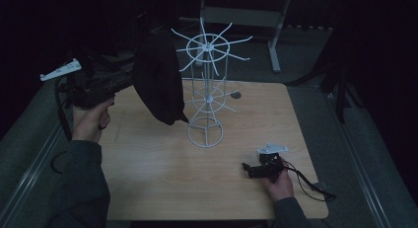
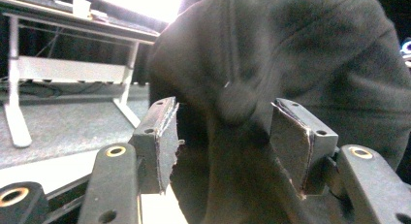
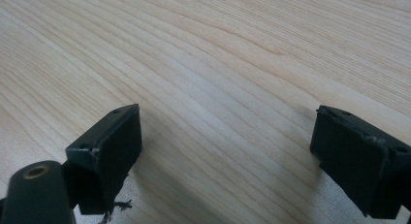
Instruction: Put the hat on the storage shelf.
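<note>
**Bringing a cap up to the wire stand**

Raising a black fabric cap (image 1: 157, 75) in the air at the left edge of a tall white wire display stand (image 1: 206, 90), well above the pale wooden surface (image 1: 162, 178). Reaching in level from the left with the left claw (image 1: 129, 81), crown of the cap facing the stand's upper ring of spokes and almost touching the nearest spoke tips. Showing, in the left gripper view, dark cloth bunched between the half-spread jaws of the left claw (image 2: 223, 132), the cap's top button sitting just beyond them; not being able to tell whether the pads are actually pressing on the cloth or merely flanking it. Resting the right claw (image 1: 249, 170) low on the surface near the front right corner, well apart from cap and stand, jaws spread wide over bare wood with nothing between them.

Judging the coming move as turning on one thing: stand lying straight ahead of the left claw, spokes pointing back at the cap, so needing a short push along the claw's own axis to slip the cap over a spoke. Left hand (image 1: 91, 120) being far nearer.
</note>
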A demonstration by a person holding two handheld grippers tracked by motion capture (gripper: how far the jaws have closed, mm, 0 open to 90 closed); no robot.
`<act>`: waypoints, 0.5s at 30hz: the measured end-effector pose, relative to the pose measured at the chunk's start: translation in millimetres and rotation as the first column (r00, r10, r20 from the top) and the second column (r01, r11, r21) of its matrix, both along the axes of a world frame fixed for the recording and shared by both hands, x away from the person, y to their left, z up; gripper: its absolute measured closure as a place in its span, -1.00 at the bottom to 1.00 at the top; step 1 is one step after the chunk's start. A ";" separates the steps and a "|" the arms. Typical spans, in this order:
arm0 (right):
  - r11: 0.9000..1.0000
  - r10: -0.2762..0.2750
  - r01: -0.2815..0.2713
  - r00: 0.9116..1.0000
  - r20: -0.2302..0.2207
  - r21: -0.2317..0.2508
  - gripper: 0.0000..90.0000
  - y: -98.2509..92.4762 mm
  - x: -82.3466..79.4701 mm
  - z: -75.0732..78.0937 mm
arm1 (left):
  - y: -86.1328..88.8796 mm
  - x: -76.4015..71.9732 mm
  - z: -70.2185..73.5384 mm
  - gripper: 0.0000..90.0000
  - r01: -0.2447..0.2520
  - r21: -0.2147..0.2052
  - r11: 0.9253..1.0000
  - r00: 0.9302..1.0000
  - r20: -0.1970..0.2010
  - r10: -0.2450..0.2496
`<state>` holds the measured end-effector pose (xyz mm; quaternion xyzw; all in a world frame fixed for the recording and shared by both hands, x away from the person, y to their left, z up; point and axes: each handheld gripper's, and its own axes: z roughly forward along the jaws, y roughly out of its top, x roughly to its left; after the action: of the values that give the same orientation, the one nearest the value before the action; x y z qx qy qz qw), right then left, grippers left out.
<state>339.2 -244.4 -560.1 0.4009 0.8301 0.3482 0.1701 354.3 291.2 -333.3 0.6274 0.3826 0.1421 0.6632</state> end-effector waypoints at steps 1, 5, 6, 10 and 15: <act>1.000 0.000 0.000 1.000 0.000 0.000 -0.76 0.0 0.0 0.0 | 3.0 -1.0 -2.2 -0.01 -0.003 0.005 1.000 1.000 -0.008 0.003; 1.000 0.000 0.000 1.000 -0.002 0.001 -0.76 0.0 -0.1 0.1 | 6.4 -3.8 -4.7 0.02 -0.011 -0.002 1.000 1.000 -0.008 0.011; 1.000 0.000 0.000 1.000 -0.002 0.001 -0.76 0.0 -0.1 0.1 | 6.8 -4.7 -5.0 0.03 -0.014 0.000 1.000 1.000 -0.007 0.014; 1.000 0.001 -0.001 1.000 0.001 -0.001 -0.76 -0.1 0.1 0.0 | 6.8 -7.5 -5.4 0.04 -0.027 0.018 0.999 1.000 -0.004 0.027; 1.000 0.000 0.000 1.000 0.000 -0.001 -0.76 -0.1 0.1 0.0 | 5.5 -10.6 -5.6 0.04 -0.041 0.051 0.998 0.999 -0.004 0.041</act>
<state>339.2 -244.5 -560.1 0.4006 0.8303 0.3481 0.1703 343.7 296.7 -339.0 0.6363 0.3935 0.1638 0.6430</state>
